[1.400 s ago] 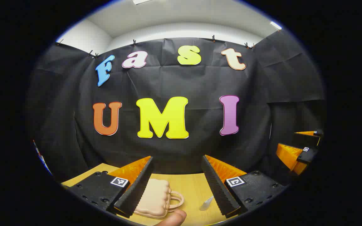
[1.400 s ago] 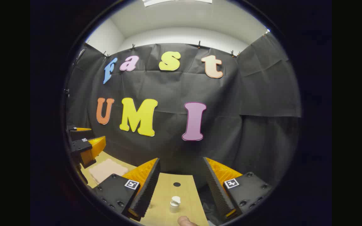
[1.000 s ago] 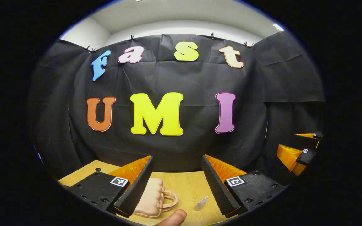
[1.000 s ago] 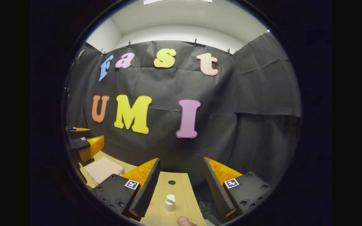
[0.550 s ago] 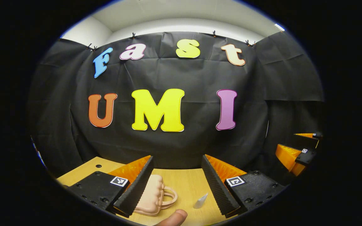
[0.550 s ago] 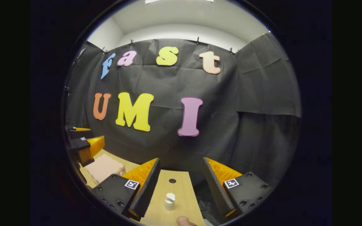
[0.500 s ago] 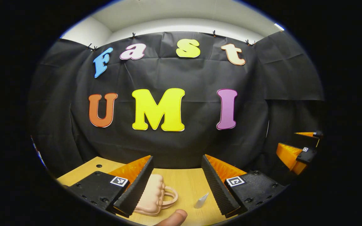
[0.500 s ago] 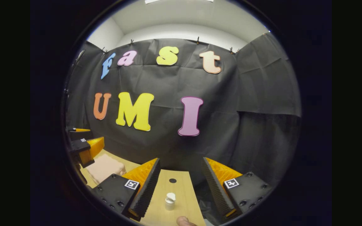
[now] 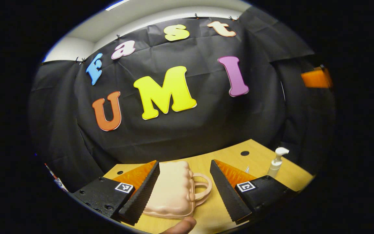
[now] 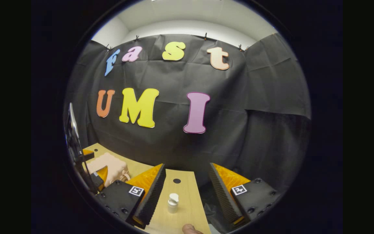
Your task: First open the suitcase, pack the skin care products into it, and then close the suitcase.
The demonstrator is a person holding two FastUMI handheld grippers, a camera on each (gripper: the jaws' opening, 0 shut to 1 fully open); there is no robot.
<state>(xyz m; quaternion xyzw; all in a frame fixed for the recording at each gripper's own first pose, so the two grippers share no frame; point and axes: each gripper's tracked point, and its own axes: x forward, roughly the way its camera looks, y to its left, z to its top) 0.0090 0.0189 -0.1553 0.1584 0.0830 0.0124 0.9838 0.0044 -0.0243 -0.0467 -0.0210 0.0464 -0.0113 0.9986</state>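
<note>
Two grippers were in your hands, both with fingers spread wide and holding nothing. Your left gripper [image 9: 183,188] hovered low over the wooden bench [image 9: 226,159], and the closed peach suitcase [image 9: 174,191] lay flat between its fingers, handle toward the right finger, not touching either. A white pump bottle [image 9: 276,162] stood upright near the bench's right edge. Your right gripper [image 10: 187,191] framed that same bottle [image 10: 173,203], with the suitcase [image 10: 109,167] off toward the bench's left edge.

Wooden table [image 9: 229,159]: suitcase [image 9: 174,191], pump bottle [image 9: 276,162].
</note>
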